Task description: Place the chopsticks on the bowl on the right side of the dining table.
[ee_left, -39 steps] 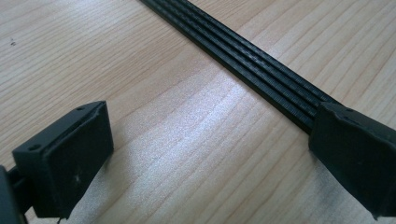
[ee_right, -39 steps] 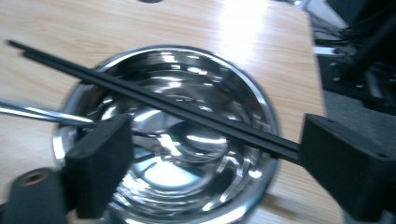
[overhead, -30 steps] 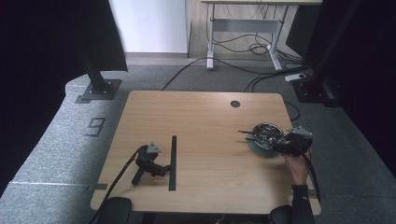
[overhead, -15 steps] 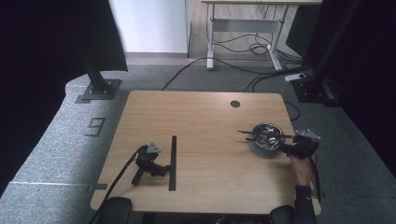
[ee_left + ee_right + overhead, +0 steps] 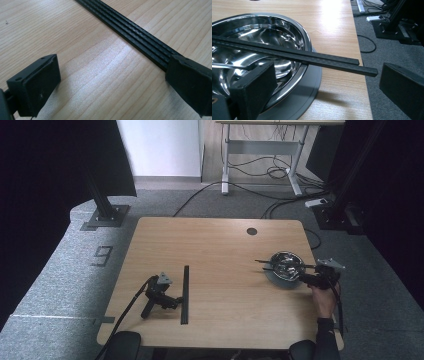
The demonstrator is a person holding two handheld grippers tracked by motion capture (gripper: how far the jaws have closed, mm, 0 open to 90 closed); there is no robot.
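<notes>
Black chopsticks (image 5: 294,56) are laid flat across the steel bowl (image 5: 287,27), long axis left-right, ends between the right gripper (image 5: 325,85)'s spread, empty jaws.

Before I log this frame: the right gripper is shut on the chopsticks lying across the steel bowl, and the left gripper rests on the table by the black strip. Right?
Not quite. The right gripper is open, its jaws wide apart on either side of the chopsticks, as the right gripper view shows. The chopsticks do lie across the steel bowl, and the left gripper rests on the table by the black strip.
</notes>
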